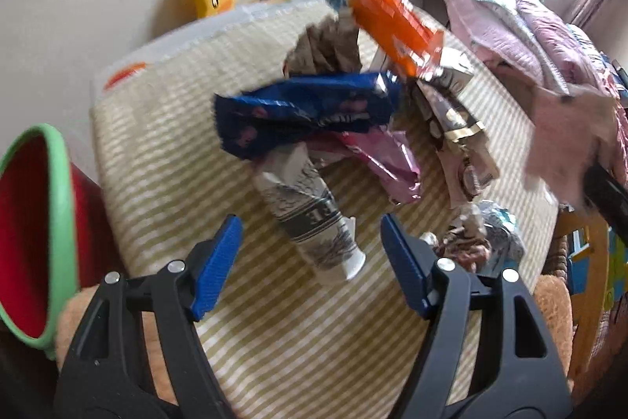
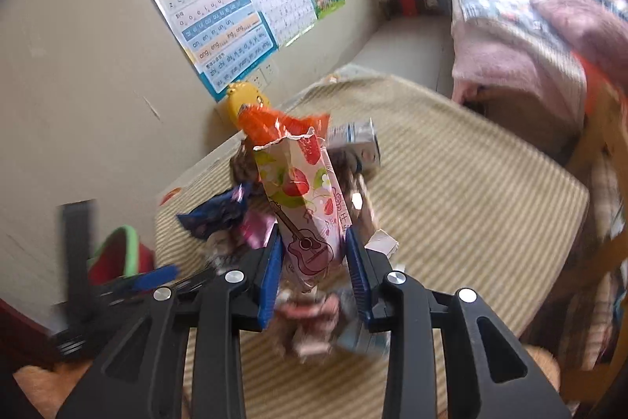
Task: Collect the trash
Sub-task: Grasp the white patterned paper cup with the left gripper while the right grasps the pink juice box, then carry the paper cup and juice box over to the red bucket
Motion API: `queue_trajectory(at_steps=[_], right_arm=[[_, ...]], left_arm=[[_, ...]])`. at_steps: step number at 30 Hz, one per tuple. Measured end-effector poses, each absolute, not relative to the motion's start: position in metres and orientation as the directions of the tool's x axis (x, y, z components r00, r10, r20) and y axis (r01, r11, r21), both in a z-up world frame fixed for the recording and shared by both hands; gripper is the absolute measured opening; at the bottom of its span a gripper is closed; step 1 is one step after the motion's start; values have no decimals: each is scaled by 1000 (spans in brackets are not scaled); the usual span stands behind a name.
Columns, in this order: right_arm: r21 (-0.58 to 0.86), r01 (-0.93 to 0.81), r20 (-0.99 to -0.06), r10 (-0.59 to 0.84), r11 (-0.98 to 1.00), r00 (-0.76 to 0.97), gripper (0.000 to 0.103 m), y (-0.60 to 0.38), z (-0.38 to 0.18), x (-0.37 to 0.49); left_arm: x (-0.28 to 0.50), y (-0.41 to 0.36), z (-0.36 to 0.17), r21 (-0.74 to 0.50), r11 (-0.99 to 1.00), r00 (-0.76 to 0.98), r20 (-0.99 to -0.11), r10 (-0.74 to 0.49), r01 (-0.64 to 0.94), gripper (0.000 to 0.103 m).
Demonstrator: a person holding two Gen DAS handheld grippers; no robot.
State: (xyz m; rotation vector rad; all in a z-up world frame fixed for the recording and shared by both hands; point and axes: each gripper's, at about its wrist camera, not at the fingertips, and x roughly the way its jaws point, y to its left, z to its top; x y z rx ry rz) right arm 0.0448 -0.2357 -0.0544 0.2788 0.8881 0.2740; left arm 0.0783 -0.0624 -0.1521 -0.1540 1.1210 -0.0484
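A heap of crumpled trash lies on my striped woven mat [image 1: 157, 128]: a glossy blue wrapper [image 1: 306, 112], an orange foil pack [image 1: 392, 22], a pink foil bag [image 1: 388, 160], and a soft grey-and-white printed tube [image 1: 310, 218] with a white cap. My left gripper [image 1: 310, 262] hangs released above the tube, its ribbed blue pads wide apart and touching nothing. My right gripper [image 2: 314, 262] is clenched on a flat strawberry-printed wrapper [image 2: 306, 199] with a torn top edge, standing upright between the pads, above the heap. A red bin with a green rim [image 1: 59, 222] stands beside the mat on the left.
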Motion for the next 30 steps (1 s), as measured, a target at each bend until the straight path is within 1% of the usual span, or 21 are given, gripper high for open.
queue_trajectory(at_steps=[1,2,4,5,7,12,19,25,30], right_arm=[[356,-116,-719,351,927,600,31,-238,-54,41],[355,-116,-719,350,928,600,31,-238,-53,39],[353,-113,-720,347,929,602,31,-239,-54,37],[361,-109,-719,351,926,600,31,-240,-55,37],[371,-99,-713,352,923,607,31,-241,-55,36],[389,-99,-703,364,916,611,31,-241,-52,36],[388,-116,-687,371,914,625,31,-232,-42,30],[378,-130,-673,369,917,641,31,-225,-31,25],[360,-133,-670,355,923,652,31,-219,-24,21]], left_arm=[[82,-64,-158,-148,988,421,-900,-113,-50,66],[84,-64,-164,-143,988,411,-905,-107,-56,57],[88,-66,-174,-137,989,387,-916,-107,-52,47],[89,-65,-178,-161,986,378,-917,-130,-51,43],[87,-64,-176,-177,983,380,-914,-142,-58,41],[72,-51,-162,-211,975,406,-899,-164,-74,40],[46,-41,-124,-219,975,478,-861,-173,-43,40],[31,-35,-90,-189,982,559,-816,-149,-14,40],[24,-35,-74,-137,991,617,-779,-107,-2,40]])
